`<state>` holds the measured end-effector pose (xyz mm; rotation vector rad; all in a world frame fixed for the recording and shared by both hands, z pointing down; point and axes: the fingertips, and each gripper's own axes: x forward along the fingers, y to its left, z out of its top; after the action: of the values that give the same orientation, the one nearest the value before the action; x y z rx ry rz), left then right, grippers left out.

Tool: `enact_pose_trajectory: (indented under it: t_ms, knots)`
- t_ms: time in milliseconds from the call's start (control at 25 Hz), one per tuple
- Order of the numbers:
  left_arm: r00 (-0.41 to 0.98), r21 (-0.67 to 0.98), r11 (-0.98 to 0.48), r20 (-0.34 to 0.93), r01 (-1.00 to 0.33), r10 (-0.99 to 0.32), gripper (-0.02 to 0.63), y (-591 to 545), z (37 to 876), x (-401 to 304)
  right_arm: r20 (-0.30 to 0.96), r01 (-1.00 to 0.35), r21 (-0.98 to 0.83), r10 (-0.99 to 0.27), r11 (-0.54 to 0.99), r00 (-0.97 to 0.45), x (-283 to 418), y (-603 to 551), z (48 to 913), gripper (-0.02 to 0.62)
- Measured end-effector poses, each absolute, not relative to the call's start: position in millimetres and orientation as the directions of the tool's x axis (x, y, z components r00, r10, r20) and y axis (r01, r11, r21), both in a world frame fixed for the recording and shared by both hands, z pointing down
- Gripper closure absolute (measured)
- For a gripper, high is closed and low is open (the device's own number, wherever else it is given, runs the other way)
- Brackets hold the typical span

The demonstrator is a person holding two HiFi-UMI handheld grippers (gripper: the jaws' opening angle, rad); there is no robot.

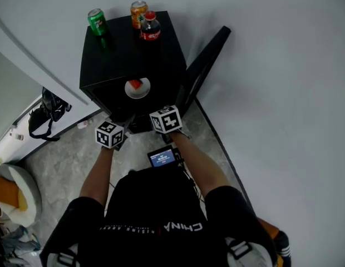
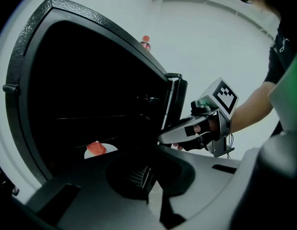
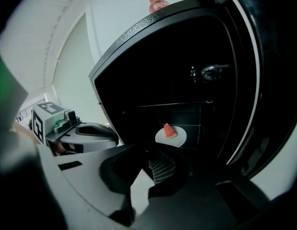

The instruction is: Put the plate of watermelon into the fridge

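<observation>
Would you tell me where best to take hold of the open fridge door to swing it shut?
The door is a thin upright slab swung wide open beside the fridge, so probably pinch its free edge, farthest from the hinge, coming from the right.

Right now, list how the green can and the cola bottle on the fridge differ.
The green can is a green cylinder; the cola bottle is dark with a red cap and label. The green can stands at the left back corner, the cola bottle further right. Both stand upright on the fridge.
</observation>
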<state>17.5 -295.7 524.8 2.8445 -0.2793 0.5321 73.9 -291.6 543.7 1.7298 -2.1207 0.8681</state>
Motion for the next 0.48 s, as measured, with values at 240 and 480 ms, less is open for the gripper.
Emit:
enact_pose_trajectory:
  t_ms: [240, 480]
  knots:
    - [0.904, 0.192, -0.959, 0.412, -0.21, -0.116, 0.594, -275.9, 527.3, 22.0, 0.548, -0.94, -0.317, -0.784, 0.128, -0.292, 71.9, -273.6, 551.4, 0.566]
    - [0.89, 0.229, -0.928, 0.418, -0.295, -0.18, 0.594, -248.0, 532.4, 29.9, 0.551, -0.922, -0.332, -0.753, 0.199, -0.36, 78.4, -234.9, 558.2, 0.566]
